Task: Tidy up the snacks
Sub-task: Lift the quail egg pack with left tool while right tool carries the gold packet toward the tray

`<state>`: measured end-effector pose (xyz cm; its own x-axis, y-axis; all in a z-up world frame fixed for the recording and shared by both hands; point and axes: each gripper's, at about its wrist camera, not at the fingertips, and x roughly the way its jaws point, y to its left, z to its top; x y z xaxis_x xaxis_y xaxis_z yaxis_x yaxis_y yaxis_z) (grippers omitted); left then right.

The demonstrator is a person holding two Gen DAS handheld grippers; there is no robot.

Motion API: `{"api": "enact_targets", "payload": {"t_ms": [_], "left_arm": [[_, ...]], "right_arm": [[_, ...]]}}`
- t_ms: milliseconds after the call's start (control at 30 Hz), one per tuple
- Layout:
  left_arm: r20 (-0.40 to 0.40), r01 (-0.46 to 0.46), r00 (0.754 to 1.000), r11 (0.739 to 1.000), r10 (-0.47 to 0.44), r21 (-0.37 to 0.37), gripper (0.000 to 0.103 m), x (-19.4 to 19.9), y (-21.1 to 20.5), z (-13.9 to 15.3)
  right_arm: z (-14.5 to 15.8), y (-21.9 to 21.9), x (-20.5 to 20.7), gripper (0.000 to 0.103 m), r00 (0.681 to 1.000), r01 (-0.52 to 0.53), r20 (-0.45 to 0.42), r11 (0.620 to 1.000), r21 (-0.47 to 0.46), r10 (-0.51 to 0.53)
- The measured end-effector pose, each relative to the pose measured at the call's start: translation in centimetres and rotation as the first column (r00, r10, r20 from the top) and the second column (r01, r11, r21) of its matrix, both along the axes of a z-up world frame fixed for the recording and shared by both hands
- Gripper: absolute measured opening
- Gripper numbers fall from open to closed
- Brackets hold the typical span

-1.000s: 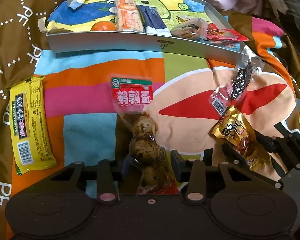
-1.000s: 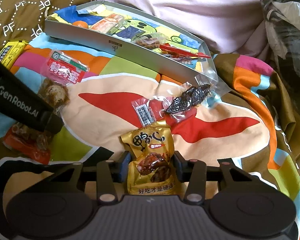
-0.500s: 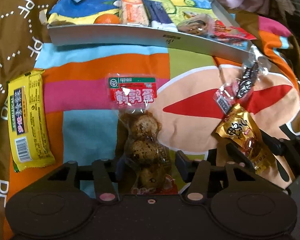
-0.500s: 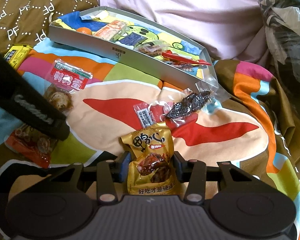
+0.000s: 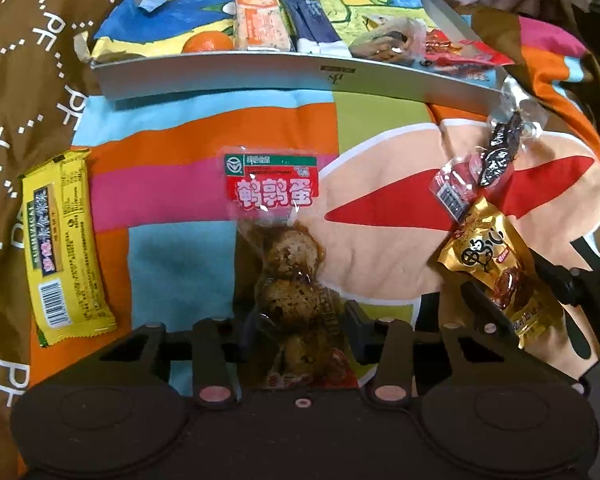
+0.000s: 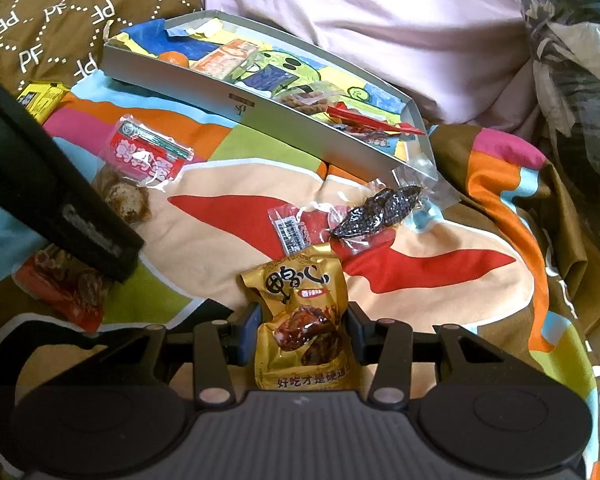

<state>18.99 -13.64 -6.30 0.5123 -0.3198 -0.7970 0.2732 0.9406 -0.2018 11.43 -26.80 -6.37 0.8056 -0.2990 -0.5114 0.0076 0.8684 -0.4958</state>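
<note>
While the quail egg pack [image 5: 277, 256] is pinched on the bedspread [image 5: 187, 268] by the left hand-held gripper [image 5: 300, 320], which has just been closing, and the gold snack pouch [image 6: 304, 320] is clamped by the right hand-held gripper [image 6: 300, 336], lifting both into the tray [image 6: 300, 128] is judged next.

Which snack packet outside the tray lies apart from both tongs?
The yellow bar packet, lying alone at the far left; no tongs are near it.

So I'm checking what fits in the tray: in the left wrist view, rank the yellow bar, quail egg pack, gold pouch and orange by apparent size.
1. quail egg pack, though it is nearest the camera and partly hidden
2. yellow bar
3. gold pouch, partly hidden
4. orange, far off and half behind the tray wall
</note>
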Motion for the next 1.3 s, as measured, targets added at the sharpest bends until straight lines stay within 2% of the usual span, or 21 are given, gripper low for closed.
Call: {"api": "enact_targets", "payload": {"t_ms": [200, 333, 467, 667, 867, 967, 1033, 1167, 1300], "left_arm": [[0.002, 0.016, 1.000, 1.000, -0.016, 0.000, 0.043, -1.4, 0.8, 0.6], [0.017, 0.027, 0.999, 1.000, -0.027, -0.004, 0.042, -2.3, 0.9, 1.3], [0.036, 0.050, 0.998, 0.998, -0.051, 0.028, 0.042, -3.1, 0.8, 1.7], [0.066, 0.066, 0.995, 0.997, -0.069, 0.047, 0.041, -4.0, 1.2, 2.4], [0.083, 0.050, 0.995, 0.999, -0.051, 0.019, 0.038, -4.3, 1.9, 2.9], [0.064, 0.052, 0.996, 0.997, -0.055, 0.055, 0.037, -4.1, 1.6, 2.4], [0.043, 0.043, 0.998, 0.998, -0.046, 0.054, 0.038, -3.9, 1.8, 1.8], [-0.003, 0.033, 0.999, 0.999, -0.033, 0.042, 0.046, -3.1, 2.0, 1.1], [-0.024, 0.037, 0.999, 0.997, -0.036, 0.073, 0.055, -2.4, 1.5, 0.5]], "right_arm": [[-0.9, 1.8, -1.1, 0.048, 0.999, -0.044, -0.006, 0.983, -0.178, 0.043], [-1.2, 3.1, -2.0, 0.048, 0.996, -0.076, 0.022, 0.961, -0.266, 0.085], [-1.4, 4.2, -2.5, 0.047, 0.991, -0.106, 0.040, 0.940, -0.324, 0.126], [-1.0, 4.4, -2.8, 0.048, 0.986, -0.119, 0.072, 0.935, -0.335, 0.151], [-0.4, 4.4, -3.0, 0.048, 0.980, -0.123, 0.111, 0.940, -0.317, 0.165], [-0.3, 4.4, -3.0, 0.048, 0.980, -0.125, 0.110, 0.943, -0.309, 0.166], [-0.3, 4.4, -3.1, 0.048, 0.979, -0.127, 0.111, 0.943, -0.308, 0.168], [-0.4, 4.5, -3.2, 0.048, 0.980, -0.128, 0.109, 0.944, -0.303, 0.168], [-0.3, 4.4, -3.1, 0.048, 0.979, -0.126, 0.115, 0.944, -0.304, 0.167]]}}
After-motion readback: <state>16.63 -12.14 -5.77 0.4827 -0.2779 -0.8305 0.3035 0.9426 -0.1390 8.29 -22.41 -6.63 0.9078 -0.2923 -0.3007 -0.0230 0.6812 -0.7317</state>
